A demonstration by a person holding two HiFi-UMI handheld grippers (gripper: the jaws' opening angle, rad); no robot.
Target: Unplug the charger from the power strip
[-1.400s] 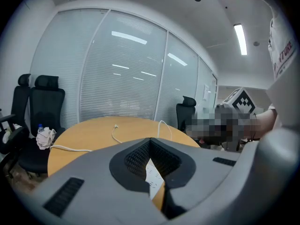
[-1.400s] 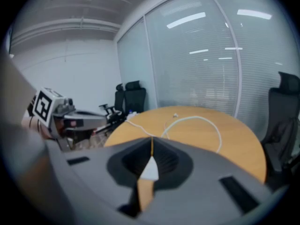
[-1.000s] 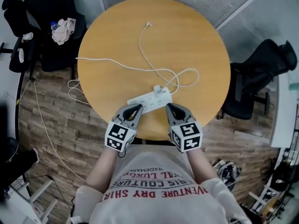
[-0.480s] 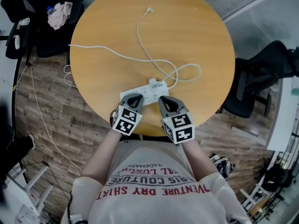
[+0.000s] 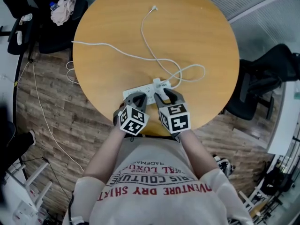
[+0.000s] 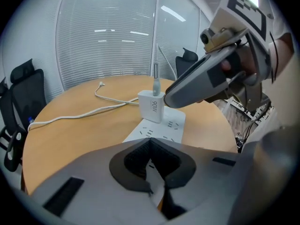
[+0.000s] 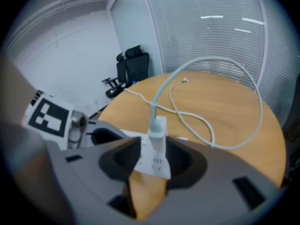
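CHANGE: both grippers now down at the long white power strip [image 5: 146, 91] on the round wooden desk [image 5: 197, 36] | RIGHT: right gripper [image 5: 168, 93] jaws, closed a second ago, are opening; small white cube charger [image 7: 158, 137] stands between them, ungripped | LEFT: left gripper [image 5: 137, 96] jaws together, tips on the strip's near end | MEANING: strip looks braced; closing on the charger likely next

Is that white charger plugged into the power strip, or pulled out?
Plugged in. The charger stands upright with its base flush on the strip, and its cable rises from its top.
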